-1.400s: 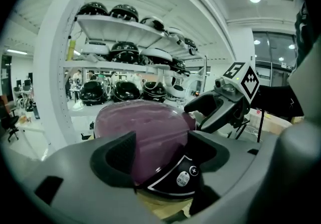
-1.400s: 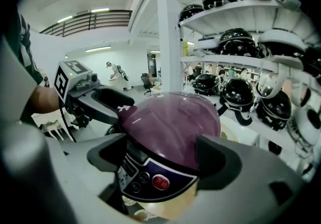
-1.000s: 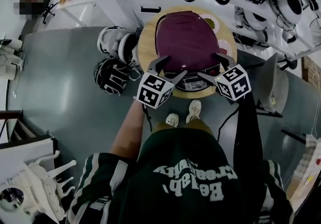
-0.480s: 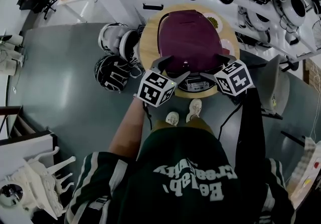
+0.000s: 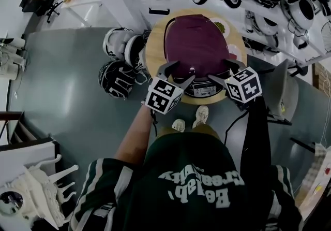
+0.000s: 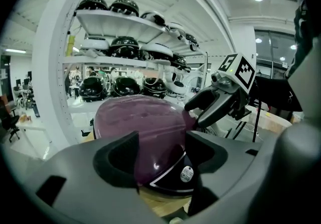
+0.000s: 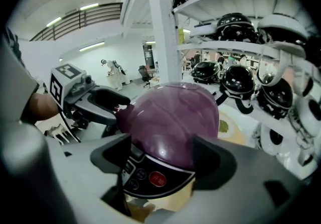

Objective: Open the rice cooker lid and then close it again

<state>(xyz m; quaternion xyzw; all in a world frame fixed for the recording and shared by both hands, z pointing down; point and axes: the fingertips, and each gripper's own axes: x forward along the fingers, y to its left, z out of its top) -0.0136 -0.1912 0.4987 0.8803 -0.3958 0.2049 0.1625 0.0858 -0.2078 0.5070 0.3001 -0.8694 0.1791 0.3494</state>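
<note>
The rice cooker (image 5: 199, 88) sat on a round wooden table (image 5: 154, 51) with its purple lid (image 5: 196, 43) down. At its front, the left gripper (image 5: 180, 71) and the right gripper (image 5: 221, 69) had just been narrowing their jaws. Both pairs stood released, with the lid's front edge between them, unpressed.

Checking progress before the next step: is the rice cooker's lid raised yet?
No: in the right gripper view the purple lid lies shut against the black control panel, with no gap showing.
</note>
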